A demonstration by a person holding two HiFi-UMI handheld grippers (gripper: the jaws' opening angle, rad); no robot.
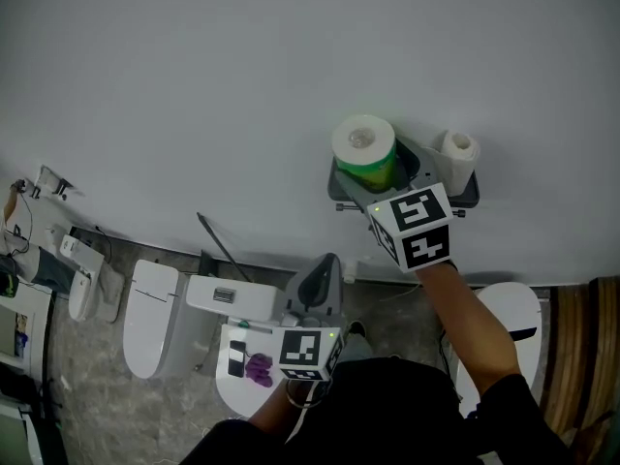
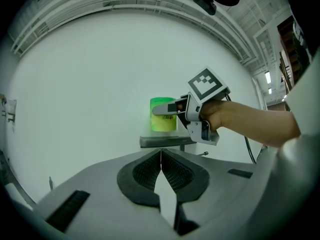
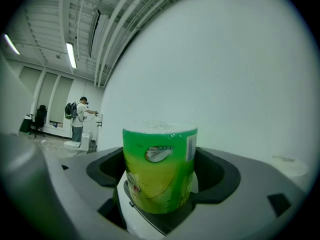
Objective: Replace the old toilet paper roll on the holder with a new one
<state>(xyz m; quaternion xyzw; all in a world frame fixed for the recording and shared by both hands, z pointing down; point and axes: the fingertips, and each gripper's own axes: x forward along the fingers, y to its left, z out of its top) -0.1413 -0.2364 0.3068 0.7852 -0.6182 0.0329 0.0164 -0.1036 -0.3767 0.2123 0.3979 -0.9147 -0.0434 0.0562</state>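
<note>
A new toilet paper roll in green wrapper (image 1: 366,153) stands upright over the left end of the grey wall holder's shelf (image 1: 341,188). My right gripper (image 1: 380,184) is shut on it from below right. In the right gripper view the green roll (image 3: 160,156) fills the gap between the jaws of the right gripper (image 3: 159,186). A white unwrapped roll (image 1: 459,159) stands at the shelf's right end. My left gripper (image 1: 324,277) hangs low, away from the holder, shut and empty (image 2: 161,156). The left gripper view shows the green roll (image 2: 161,121) just above the shelf (image 2: 162,142).
Below the holder a row of white toilets (image 1: 150,318) runs along the wall, one tank (image 1: 231,298) right under my left gripper. Another white toilet lid (image 1: 515,320) sits at the lower right. A person (image 3: 79,118) stands far off down the wall.
</note>
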